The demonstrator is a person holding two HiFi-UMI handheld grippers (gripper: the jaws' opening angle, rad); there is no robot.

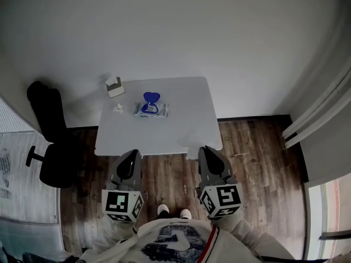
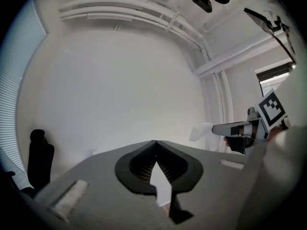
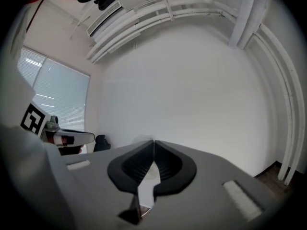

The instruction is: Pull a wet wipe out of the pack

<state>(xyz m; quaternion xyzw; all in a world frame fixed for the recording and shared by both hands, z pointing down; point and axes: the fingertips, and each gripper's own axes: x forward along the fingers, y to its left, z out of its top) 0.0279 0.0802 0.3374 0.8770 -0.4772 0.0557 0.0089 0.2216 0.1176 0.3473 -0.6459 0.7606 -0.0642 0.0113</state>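
The wet wipe pack (image 1: 151,110) lies on the white table (image 1: 186,100) toward its far left, with its blue lid (image 1: 152,97) flipped up. Both grippers hover side by side at the table's near edge, well short of the pack. My left gripper (image 1: 131,153) (image 2: 154,145) is shut with nothing in it. My right gripper (image 1: 207,148) (image 3: 153,143) is shut, and a crumpled white wipe (image 2: 201,131) (image 1: 189,146) sticks out from its tip. In the right gripper view that wipe is only a pale blur over the jaw tips.
A small white tissue box (image 1: 114,86) stands at the table's far left corner. A crumpled white scrap (image 1: 117,108) lies left of the pack. A black office chair (image 1: 52,147) stands left of the table on the wood floor (image 1: 258,158).
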